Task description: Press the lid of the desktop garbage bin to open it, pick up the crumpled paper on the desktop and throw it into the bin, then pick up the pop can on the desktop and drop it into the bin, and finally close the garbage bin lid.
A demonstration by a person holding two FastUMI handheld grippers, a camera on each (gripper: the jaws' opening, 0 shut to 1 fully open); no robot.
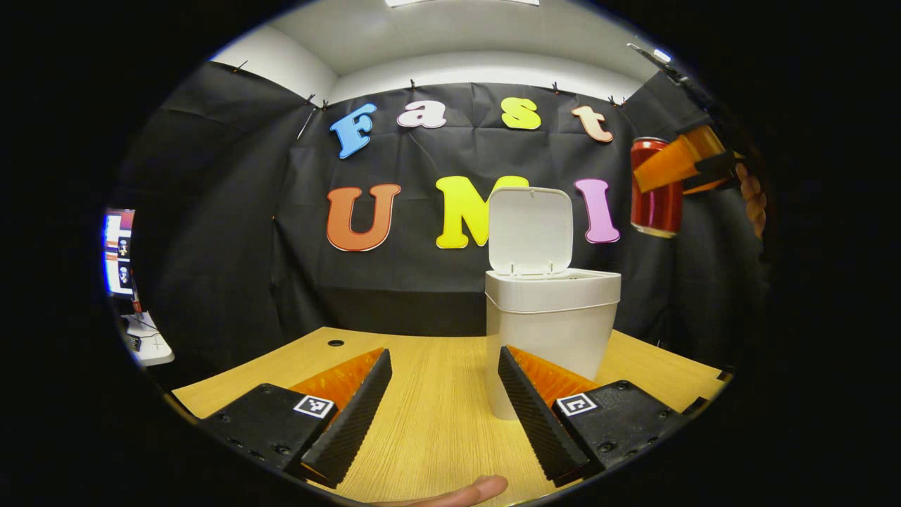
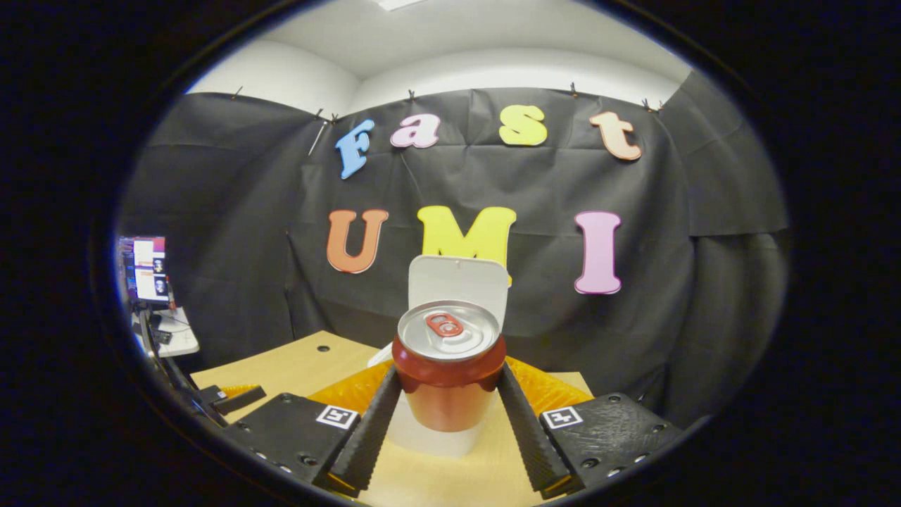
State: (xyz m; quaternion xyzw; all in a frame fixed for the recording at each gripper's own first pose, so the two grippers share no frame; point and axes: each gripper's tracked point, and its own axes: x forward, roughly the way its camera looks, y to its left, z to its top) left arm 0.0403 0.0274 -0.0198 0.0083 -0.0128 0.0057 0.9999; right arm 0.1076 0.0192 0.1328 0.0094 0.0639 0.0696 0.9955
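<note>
One smooth cylindrical metal pop can (image 2: pixel 449 370)

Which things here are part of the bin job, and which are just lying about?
Job:
- pop can, held upright in the right gripper, its jaws pressing both sides
- garbage bin, lid up
- left gripper, jaws apart with nothing between them

Lying about:
- monitor
- side table

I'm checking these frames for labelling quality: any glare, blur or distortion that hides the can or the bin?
Left gripper view: fisheye bends the table edge; the bin is sharp, the pop can sits warped near the rim. Right gripper view: the can, clamped in the right hand-held gripper, shows soft glare on its top and hides most of the bin.
</note>
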